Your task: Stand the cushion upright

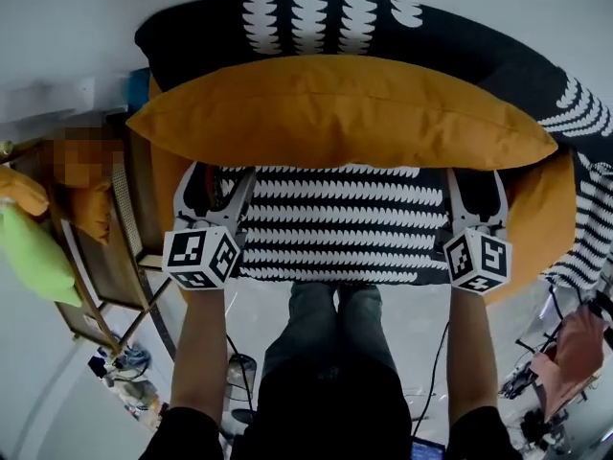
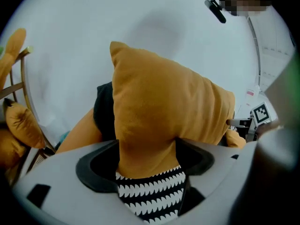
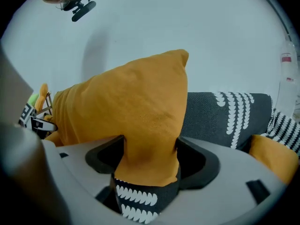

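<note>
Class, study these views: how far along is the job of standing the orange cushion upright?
Done: the orange cushion already stands on its long edge on the patterned seat, in front of the dark backrest. In hand: the left gripper and right gripper each pinch its lower edge, one near each end. Left: let go, draw back, and see that it stays up.

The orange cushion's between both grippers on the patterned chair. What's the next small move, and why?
Probably open both jaws fully and ease back. The cushion already stands on its long edge on the patterned seat, and the left gripper and right gripper each just pinch a lower end, so it seems ready to stand alone.
</note>
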Demonstrator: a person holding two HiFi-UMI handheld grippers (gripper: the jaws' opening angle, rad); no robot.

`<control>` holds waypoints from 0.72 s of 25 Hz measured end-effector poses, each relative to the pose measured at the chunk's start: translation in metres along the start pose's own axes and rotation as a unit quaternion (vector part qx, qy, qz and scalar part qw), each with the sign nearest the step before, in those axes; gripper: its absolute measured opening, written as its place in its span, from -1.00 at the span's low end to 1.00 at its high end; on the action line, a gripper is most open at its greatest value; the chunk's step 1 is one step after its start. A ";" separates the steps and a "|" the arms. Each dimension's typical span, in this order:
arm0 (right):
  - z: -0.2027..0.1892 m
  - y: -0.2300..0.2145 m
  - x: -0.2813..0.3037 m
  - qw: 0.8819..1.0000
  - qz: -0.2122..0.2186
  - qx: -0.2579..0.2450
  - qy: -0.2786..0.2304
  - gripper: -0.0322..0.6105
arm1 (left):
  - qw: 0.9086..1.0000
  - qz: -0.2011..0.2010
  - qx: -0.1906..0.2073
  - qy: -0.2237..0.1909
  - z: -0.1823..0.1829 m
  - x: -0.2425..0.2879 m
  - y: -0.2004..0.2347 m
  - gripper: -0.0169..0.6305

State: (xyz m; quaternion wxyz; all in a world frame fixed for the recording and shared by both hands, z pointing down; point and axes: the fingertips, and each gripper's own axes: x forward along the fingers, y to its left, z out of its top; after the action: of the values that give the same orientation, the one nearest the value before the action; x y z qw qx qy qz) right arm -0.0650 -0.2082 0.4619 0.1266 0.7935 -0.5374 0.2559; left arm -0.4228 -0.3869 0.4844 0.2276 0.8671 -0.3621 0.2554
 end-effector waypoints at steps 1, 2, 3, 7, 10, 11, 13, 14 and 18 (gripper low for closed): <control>-0.002 0.000 -0.008 1.000 -0.004 0.002 -0.003 0.24 | 1.000 0.004 0.000 -0.005 0.000 -0.010 -0.001 0.26; -0.003 0.001 -0.013 1.000 -0.007 0.007 -0.009 0.24 | 1.000 0.004 0.005 -0.011 0.003 -0.017 -0.003 0.26; -0.004 0.004 -0.015 1.000 -0.006 0.014 -0.015 0.24 | 1.000 0.002 0.013 -0.016 0.007 -0.021 -0.006 0.26; 0.005 0.018 -0.005 0.999 0.003 0.030 -0.033 0.22 | 0.999 -0.019 0.028 -0.034 0.023 -0.017 -0.022 0.26; 0.025 0.031 -0.018 0.999 0.008 0.035 -0.039 0.16 | 0.998 -0.042 0.035 -0.038 0.039 -0.027 -0.041 0.26; 0.034 0.036 -0.028 0.998 0.010 0.037 -0.045 0.14 | 0.997 -0.051 0.037 -0.041 0.047 -0.036 -0.049 0.26; 0.055 0.044 -0.051 0.997 0.014 0.037 -0.059 0.08 | 0.995 -0.067 0.049 -0.053 0.066 -0.056 -0.067 0.23; 0.065 0.047 -0.062 0.997 0.017 0.036 -0.067 0.06 | 0.994 -0.073 0.060 -0.060 0.077 -0.066 -0.076 0.22; 0.099 0.050 -0.102 0.994 0.023 0.040 -0.104 0.00 | 0.987 -0.084 0.099 -0.093 0.114 -0.103 -0.103 0.16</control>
State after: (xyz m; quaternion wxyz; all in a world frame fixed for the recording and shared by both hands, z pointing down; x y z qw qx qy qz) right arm -0.1142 -0.1941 0.3202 0.0328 0.8076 -0.5552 0.1961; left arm -0.3767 -0.3355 0.3128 0.1268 0.9328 -0.2803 0.1878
